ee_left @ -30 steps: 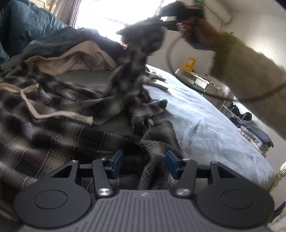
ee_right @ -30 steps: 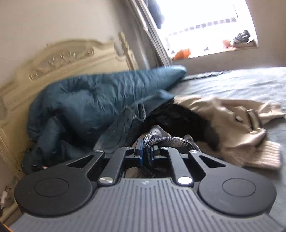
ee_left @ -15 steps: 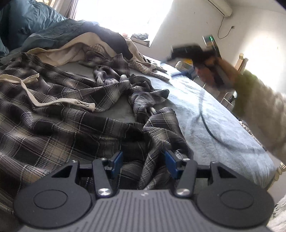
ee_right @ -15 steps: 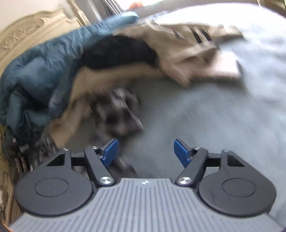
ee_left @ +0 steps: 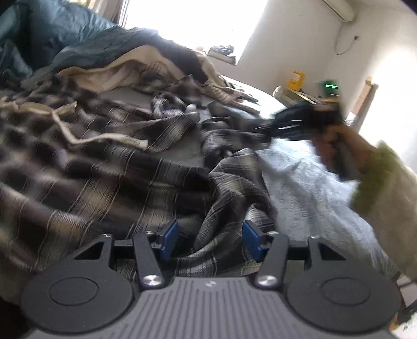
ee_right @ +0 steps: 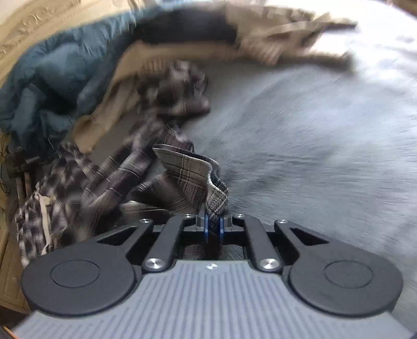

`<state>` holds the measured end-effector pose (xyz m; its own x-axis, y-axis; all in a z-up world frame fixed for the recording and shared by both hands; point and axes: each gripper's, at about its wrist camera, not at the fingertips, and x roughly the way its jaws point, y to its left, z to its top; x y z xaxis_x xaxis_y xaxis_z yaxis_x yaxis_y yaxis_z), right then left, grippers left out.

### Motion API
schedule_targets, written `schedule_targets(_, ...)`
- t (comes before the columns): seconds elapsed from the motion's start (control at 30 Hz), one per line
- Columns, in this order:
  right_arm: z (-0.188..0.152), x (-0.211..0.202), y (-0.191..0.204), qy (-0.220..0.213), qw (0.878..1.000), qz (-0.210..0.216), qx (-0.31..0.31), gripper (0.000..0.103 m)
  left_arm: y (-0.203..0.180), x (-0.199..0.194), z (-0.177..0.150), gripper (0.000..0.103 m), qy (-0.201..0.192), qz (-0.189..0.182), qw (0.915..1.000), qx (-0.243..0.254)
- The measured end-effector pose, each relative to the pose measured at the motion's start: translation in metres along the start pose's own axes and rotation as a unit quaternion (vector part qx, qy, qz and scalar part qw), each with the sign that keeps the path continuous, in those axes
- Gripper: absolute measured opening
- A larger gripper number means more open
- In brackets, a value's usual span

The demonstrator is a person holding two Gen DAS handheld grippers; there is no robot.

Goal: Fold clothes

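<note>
Dark plaid flannel garment (ee_left: 109, 167) sprawled over grey bedspread (ee_left: 312, 187), beige clothes pile at 12 o'clock. Right gripper (ee_right: 213, 229) angled down, jaws just closed, clamping a plaid fold. Left gripper (ee_left: 208, 241) half-wide, straddling cloth, pads clear.

A bright window (ee_left: 192, 23) at the far end floods the room with white daylight, its sill (ee_left: 221, 53) carrying a few small dark items too blurred to name. White walls (ee_left: 294, 44) meet at the far right, with an air conditioner (ee_left: 338, 9) mounted high and a thin cable (ee_left: 344, 44) looping below it. A bed covered in a pale blue-grey sheet (ee_right: 312, 146) fills the near ground, a carved cream headboard (ee_right: 23, 28) at its left, and a yellow object (ee_left: 297, 78) stands on cluttered furniture beyond the far right edge
</note>
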<state>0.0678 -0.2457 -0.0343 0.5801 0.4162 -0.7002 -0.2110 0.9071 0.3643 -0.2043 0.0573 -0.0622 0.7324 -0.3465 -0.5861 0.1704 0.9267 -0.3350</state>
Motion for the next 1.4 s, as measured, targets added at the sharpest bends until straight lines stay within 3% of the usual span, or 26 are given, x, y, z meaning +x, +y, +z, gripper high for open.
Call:
schedule_targets(0.13, -0.032, -0.093, -0.019, -0.088, 0.996, -0.02, 0.027, 0.005, 0.006, 0.0, -0.002, 0.055, 0.0, 0.011, 0.9999, -0.001)
schedule_targets(0.33, -0.112, -0.21, -0.041, -0.177, 0.979, -0.056, 0.088, 0.005, 0.018, 0.005, -0.001, 0.055, 0.004, 0.021, 0.9997, -0.01)
schedule_targets(0.43, -0.152, -0.25, -0.045, -0.217, 0.965, -0.052, 0.134, 0.005, 0.02, 0.006, 0.0, 0.055, 0.007, 0.027, 0.9996, -0.007)
schedule_targets(0.57, -0.188, -0.294, -0.034, -0.296, 0.939, -0.022, 0.176, 0.005, 0.022, 0.008, 0.004, 0.055, 0.009, 0.034, 0.9994, -0.003)
schedule_targets(0.7, -0.189, -0.329, -0.022, -0.378, 0.91, -0.026, 0.165, 0.005, 0.024, 0.009, 0.007, 0.055, 0.01, 0.04, 0.9992, -0.002)
schedule_targets(0.8, -0.176, -0.34, -0.02, -0.411, 0.899, -0.037, 0.148, 0.005, 0.025, 0.012, 0.008, 0.055, 0.009, 0.043, 0.999, -0.001)
schedule_targets(0.93, -0.152, -0.322, -0.042, -0.405, 0.897, -0.071, 0.165, 0.006, 0.028, 0.016, 0.011, 0.055, 0.008, 0.047, 0.9989, -0.004)
schedule_targets(1.0, -0.14, -0.294, -0.069, -0.378, 0.899, -0.109, 0.194, 0.008, 0.029, 0.018, 0.012, 0.055, 0.008, 0.048, 0.9988, -0.006)
schedule_targets(1.13, -0.127, -0.21, -0.147, -0.255, 0.914, -0.212, 0.235, 0.023, 0.03, 0.018, 0.014, 0.055, 0.006, 0.05, 0.9987, -0.01)
schedule_targets(1.2, -0.135, -0.184, -0.179, -0.206, 0.909, -0.256, 0.257, 0.023, 0.03, 0.014, 0.015, 0.055, 0.004, 0.05, 0.9986, -0.014)
schedule_targets(1.3, -0.158, -0.193, -0.18, -0.218, 0.901, -0.27, 0.261, 0.024, 0.03, 0.002, 0.015, 0.055, -0.005, 0.056, 0.9982, -0.019)
schedule_targets(1.4, -0.17, -0.216, -0.147, -0.258, 0.911, -0.252, 0.198, 0.031, 0.032, -0.02, 0.015, 0.055, -0.016, 0.058, 0.9977, -0.032)
